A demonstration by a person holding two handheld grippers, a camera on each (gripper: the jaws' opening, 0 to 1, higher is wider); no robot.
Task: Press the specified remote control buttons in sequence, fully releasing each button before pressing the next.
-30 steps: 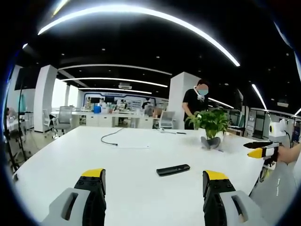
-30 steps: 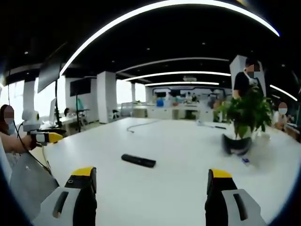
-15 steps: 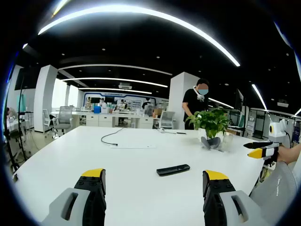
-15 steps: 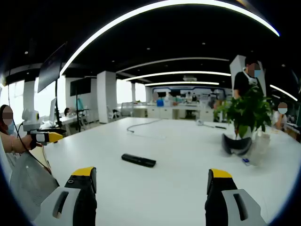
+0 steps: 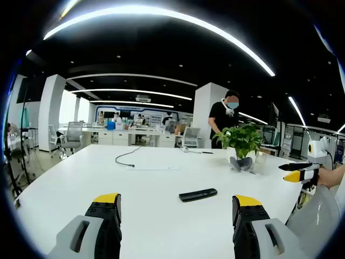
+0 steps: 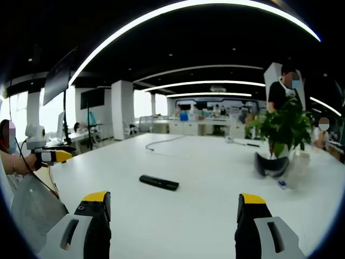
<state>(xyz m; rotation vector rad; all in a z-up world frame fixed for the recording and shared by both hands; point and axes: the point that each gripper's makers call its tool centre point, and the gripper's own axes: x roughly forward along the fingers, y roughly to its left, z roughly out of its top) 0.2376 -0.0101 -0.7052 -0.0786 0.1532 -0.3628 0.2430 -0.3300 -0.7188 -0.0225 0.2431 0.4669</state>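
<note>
A black remote control lies flat on the white table, ahead of my left gripper and slightly to its right. That gripper's yellow-tipped jaws stand wide apart with nothing between them. In the right gripper view the remote lies ahead and a little to the left of my right gripper, which is also open and holds nothing. Both grippers hover short of the remote without touching it. The right gripper shows at the right edge of the left gripper view, and the left gripper at the left edge of the right gripper view.
A potted green plant stands on the table's far right, with a small blue item near its pot. A dark cable lies toward the far edge. A person stands behind the plant. Desks and chairs fill the background.
The right gripper view has shifted very slightly and sharpened. The remote, the plant and both grippers' jaws stay as they were.
</note>
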